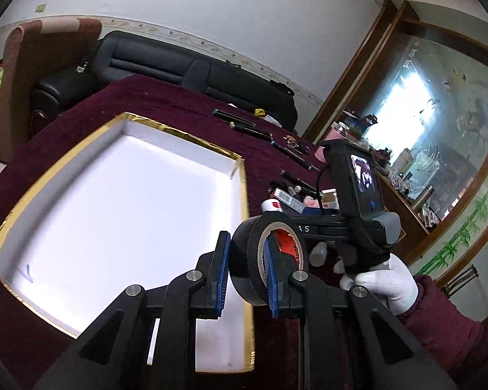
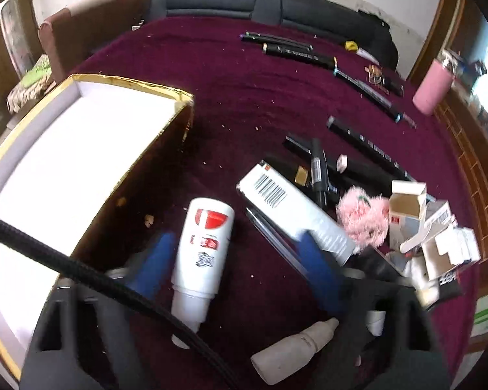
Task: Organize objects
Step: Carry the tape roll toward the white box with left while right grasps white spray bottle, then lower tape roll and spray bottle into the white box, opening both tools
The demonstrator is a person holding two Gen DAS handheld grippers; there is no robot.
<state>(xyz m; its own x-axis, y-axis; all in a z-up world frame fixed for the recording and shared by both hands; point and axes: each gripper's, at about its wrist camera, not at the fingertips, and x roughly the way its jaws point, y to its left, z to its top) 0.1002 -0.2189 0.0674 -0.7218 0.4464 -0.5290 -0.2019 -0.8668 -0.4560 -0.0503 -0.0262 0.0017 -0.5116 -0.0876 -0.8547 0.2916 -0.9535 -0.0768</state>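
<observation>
My left gripper (image 1: 246,240) is shut on a black tape roll (image 1: 244,260): one blue pad sits outside the roll and the other inside its core. It hangs over the right edge of a white box with a gold rim (image 1: 179,136). My right gripper (image 2: 234,250) points down at the maroon cloth, open, its blue fingers (image 2: 156,256) wide apart. A white bottle with a red label (image 2: 205,237) lies between them beside the left finger, and no pad presses on it. In the left wrist view a white-gloved hand (image 1: 387,282) holds the right gripper's body to the right of the tape.
The gold-rimmed box (image 2: 130,83) lies left of the bottle. Right of it are a barcoded carton (image 2: 296,214), a pink fluffy item (image 2: 364,221), small cartons (image 2: 439,237), black pens (image 2: 367,152) and a dropper bottle (image 2: 296,347). A pink cup (image 2: 432,87) stands far right.
</observation>
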